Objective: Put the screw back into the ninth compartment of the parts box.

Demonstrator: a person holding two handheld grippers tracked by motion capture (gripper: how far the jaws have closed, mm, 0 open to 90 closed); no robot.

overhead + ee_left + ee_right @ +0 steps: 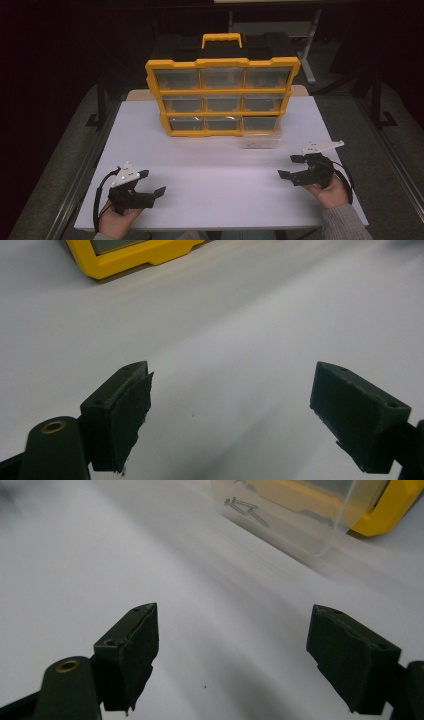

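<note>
resting low on the white table [210, 175], the left gripper [150, 182] and right gripper [290, 166] both have jaws spread and empty. a clear drawer [260, 138], pulled out of the yellow organizer [222, 97], sits just ahead of the right gripper, probably so its few screws [247, 509] are reachable.

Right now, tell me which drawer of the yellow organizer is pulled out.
The bottom-right drawer: its clear tray sticks out onto the white table with small screws inside, nearest the right hand-held gripper. The other eight drawers sit flush in the yellow organizer.
</note>
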